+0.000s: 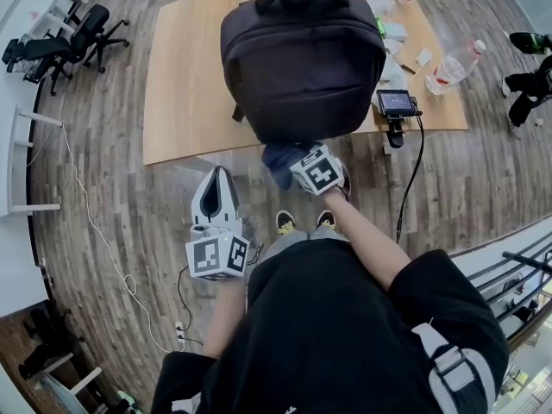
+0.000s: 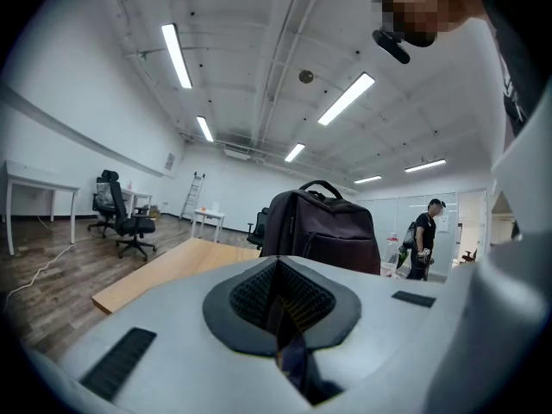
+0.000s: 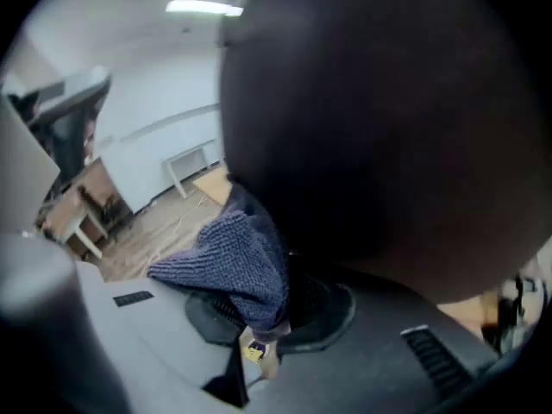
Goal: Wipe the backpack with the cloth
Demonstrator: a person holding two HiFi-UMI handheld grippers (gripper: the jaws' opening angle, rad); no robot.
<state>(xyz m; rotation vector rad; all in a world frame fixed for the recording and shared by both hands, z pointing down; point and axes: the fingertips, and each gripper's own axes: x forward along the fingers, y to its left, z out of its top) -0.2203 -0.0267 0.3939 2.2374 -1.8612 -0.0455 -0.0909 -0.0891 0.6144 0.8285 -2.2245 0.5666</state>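
**Right gripper has cloth on lower front of backpack**

- Worktop: light wood. Pack sits toward its near edge, clutter along its right side.
- Backpack: upright, front panel facing the person. Near-black fabric with a purplish cast, rounded shoulders, 1 top handle, a seam line across the front pocket. Left gripper view shows the same: dark, standing tall on the worktop.
- Left gripper: off the worktop's near edge, over the wood floor, well apart from the pack. Its 2 fingers are pressed together with nothing between them.
- Right gripper: at the pack's bottom edge. Fingers are clamped on the cloth. Pack fills most of that view, dark and blurred.
- Cloth: blue-grey, coarse knit texture, bunched up. It lies against the pack's lower front at the worktop edge.
- Plastic bottle: lying at the worktop's right side, apart from the pack.
- Yellow tag: small, on the cloth's hem right at the fingers.
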